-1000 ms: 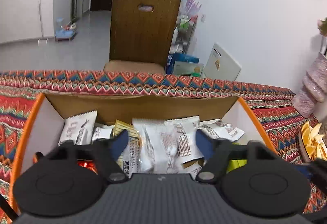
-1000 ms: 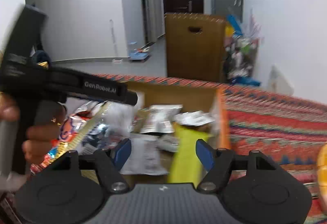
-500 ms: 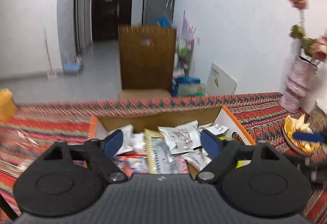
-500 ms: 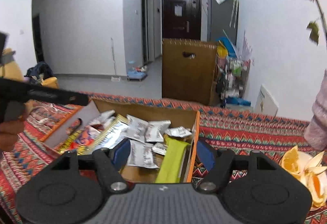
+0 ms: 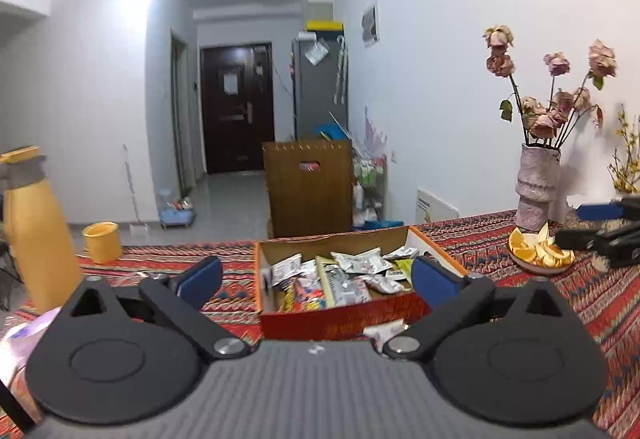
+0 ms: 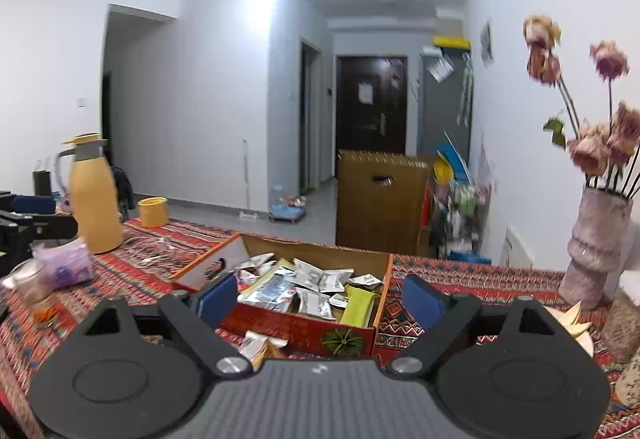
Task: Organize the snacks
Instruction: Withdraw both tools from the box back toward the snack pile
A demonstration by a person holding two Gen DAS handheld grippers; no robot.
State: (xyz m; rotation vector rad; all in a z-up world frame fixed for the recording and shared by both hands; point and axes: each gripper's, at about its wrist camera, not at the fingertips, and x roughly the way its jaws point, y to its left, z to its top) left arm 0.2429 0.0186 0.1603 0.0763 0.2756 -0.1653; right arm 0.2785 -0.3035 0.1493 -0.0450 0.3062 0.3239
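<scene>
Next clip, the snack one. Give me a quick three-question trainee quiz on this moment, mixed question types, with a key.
1. True or false: the left gripper holds a snack packet.
2. Where does the lime-green snack bar lie in the open red cardboard box?
A. by its orange-edged right wall
B. by its left wall
C. outside, on the cloth
3. Fill in: a loose silver snack packet lies on the patterned red tablecloth just in ____ of the box.

Key
1. False. Its jaws stand wide with nothing between them; the right gripper is open and empty too.
2. A
3. front, on the near side.
</scene>
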